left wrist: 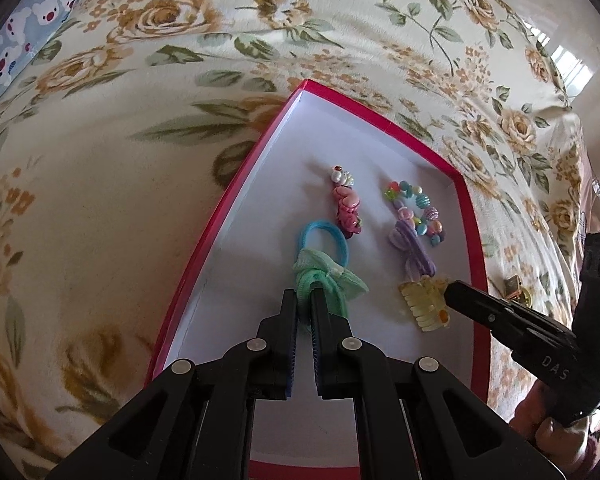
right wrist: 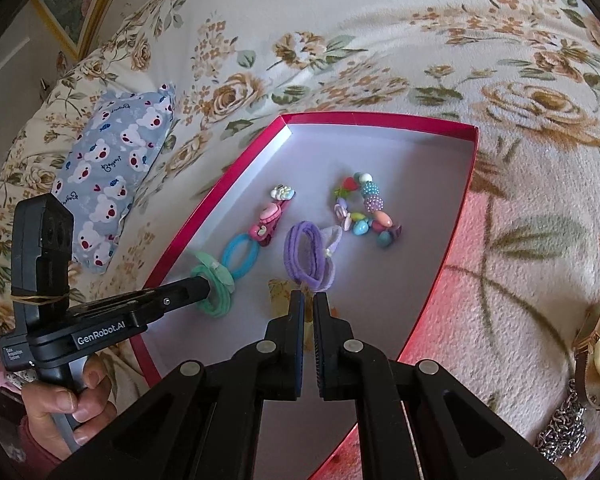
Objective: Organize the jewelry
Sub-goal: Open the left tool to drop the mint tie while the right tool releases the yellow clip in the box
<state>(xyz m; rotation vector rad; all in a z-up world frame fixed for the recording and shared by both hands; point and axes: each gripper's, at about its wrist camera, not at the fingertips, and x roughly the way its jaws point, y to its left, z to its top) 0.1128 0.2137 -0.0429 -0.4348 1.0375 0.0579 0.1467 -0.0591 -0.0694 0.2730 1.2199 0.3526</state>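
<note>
A red box with a white floor (left wrist: 260, 216) (right wrist: 380, 148) lies on a floral bedspread. In it are a pink hair clip (left wrist: 346, 208) (right wrist: 270, 218), a blue hair tie (left wrist: 322, 236) (right wrist: 240, 256), a bead bracelet (left wrist: 418, 210) (right wrist: 370, 210), a purple hair tie (left wrist: 414, 252) (right wrist: 306, 256), a green bow hair tie (left wrist: 328, 280) (right wrist: 216, 284) and a yellow claw clip (left wrist: 424, 304) (right wrist: 280, 294). My left gripper (left wrist: 305, 294) (right wrist: 204, 286) is shut on the green hair tie. My right gripper (right wrist: 307, 298) (left wrist: 450, 290) is shut on the yellow claw clip, low over the box floor.
A blue bear-print pouch (right wrist: 112, 176) (left wrist: 28, 28) lies on the bedspread left of the box. Right of the box lie a gold watch (right wrist: 598, 356) and a silver chain (right wrist: 562, 428). A small gold item (left wrist: 514, 288) lies beside the box's right wall.
</note>
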